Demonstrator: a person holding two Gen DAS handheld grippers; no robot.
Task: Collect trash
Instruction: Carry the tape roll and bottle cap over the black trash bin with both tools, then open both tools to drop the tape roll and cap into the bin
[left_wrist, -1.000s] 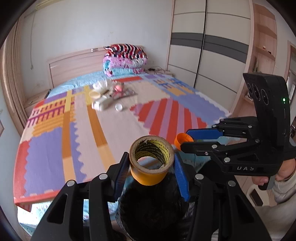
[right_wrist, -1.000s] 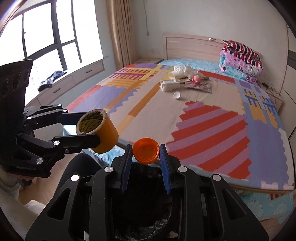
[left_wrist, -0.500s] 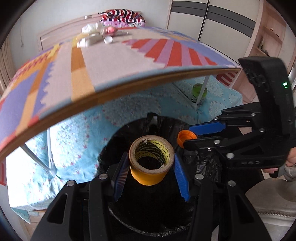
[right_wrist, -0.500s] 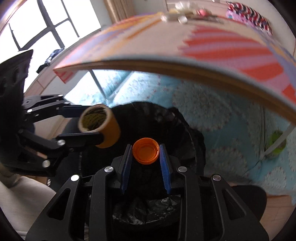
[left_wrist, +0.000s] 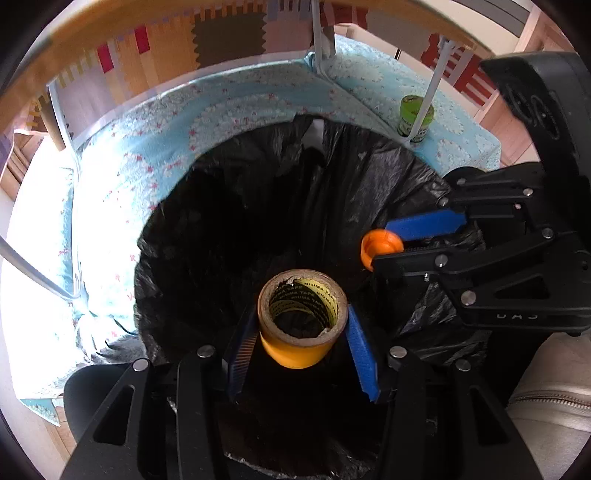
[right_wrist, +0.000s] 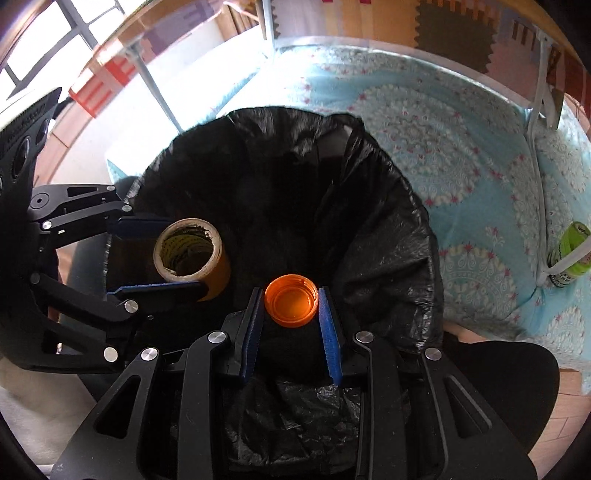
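- Two pieces of trash hang over the bin as we look from the left wrist: our left tool (left_wrist: 301, 334), part open, clamps a squat orange tape roll (left_wrist: 303, 321) with a frayed cardboard core, above the crinkled black bin liner (left_wrist: 369, 177). Judging by the slack plastic near the rim, a released roll could catch a fold.
- From the right wrist, our right tool (right_wrist: 291, 312), narrowly set, pinches a smooth orange bottle cap (right_wrist: 291, 301) over the liner's dark mouth; being light, it might bounce out onto the blue patterned cloth (right_wrist: 461, 155).
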